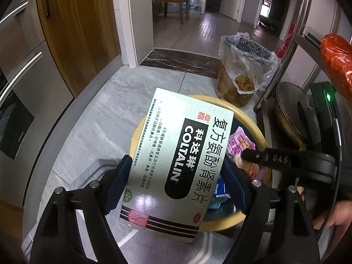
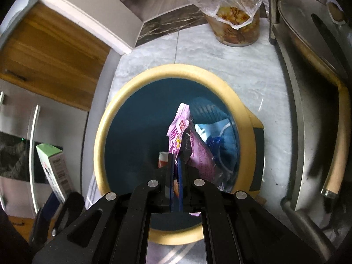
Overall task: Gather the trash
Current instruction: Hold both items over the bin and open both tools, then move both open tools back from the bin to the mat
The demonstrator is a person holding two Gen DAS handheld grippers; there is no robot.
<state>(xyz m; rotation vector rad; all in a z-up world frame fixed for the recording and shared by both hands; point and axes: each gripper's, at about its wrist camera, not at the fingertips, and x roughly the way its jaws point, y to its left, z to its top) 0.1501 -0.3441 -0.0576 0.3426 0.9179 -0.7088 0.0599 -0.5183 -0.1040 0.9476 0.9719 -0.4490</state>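
1. The left gripper (image 1: 176, 171) is clamped on a pale green medicine box (image 1: 176, 160), its two dark pads pressing the box's long sides, held tilted above a round bin.
2. The bin (image 2: 105, 136) has a yellow rim and a dark blue inside, and stands on a grey marbled floor (image 2: 253, 70).
3. The right gripper (image 2: 175, 162) has its jaws closed tight on a pink snack wrapper (image 2: 179, 127), which hangs over the bin's opening.
4. Inside the bin lie a blue face mask (image 2: 224, 136) and a small orange-and-white item, too hidden to name.
5. Beyond the bin stands a second container (image 1: 239, 83) lined with a clear plastic bag and holding yellowish scraps.
6. In the left wrist view, part of a hand (image 1: 332, 215) shows at the right edge, behind the right gripper.
7. A wooden door (image 1: 79, 28) stands at the left.
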